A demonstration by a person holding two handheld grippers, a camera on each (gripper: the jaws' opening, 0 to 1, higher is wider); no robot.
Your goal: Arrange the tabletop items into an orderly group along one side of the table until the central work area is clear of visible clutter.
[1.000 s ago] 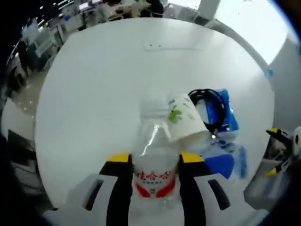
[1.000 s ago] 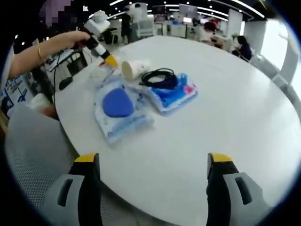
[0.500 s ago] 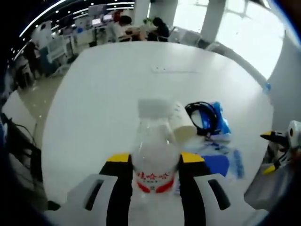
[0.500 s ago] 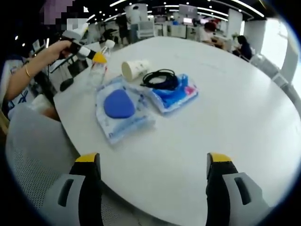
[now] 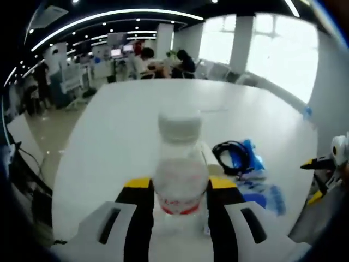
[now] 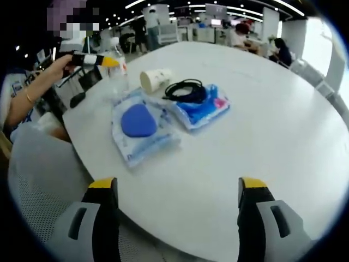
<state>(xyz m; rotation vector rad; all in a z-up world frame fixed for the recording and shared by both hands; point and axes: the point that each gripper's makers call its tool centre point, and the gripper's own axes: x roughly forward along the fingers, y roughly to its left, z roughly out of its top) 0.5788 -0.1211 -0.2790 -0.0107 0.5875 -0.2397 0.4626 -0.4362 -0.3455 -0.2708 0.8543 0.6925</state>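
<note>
My left hand-held gripper was clamped on the water bottle, jaws pressed on both sides at the label band; bottle upright, white cap on top, held at the near edge of the white desk; in the right gripper view the same bottle stood at the far left desk edge, just beside the paper cup, which lay on its side with its mouth toward me. My right hand-held gripper was spread wide with nothing between the jaws, hanging over the bare near part of the desk.

Other items sat grouped near that left edge: black cable coil on top of a blue packet; a clear pouch with a blue round thing inside touching the packet's side.

Judgement on the step: bottle was being placed beside the group; best to keep it vertical, lower until the base sat flat on the desk, let go only then; grip was low on a light plastic body so squeezing harder could dent it; keep clear of the cup, which could roll if nudged; not too near the desk edge.

Writing: bottle label was a red band with white characters, too blurred to read; cup showed no print I could make out; packet print not legible; no brand readable.
</note>
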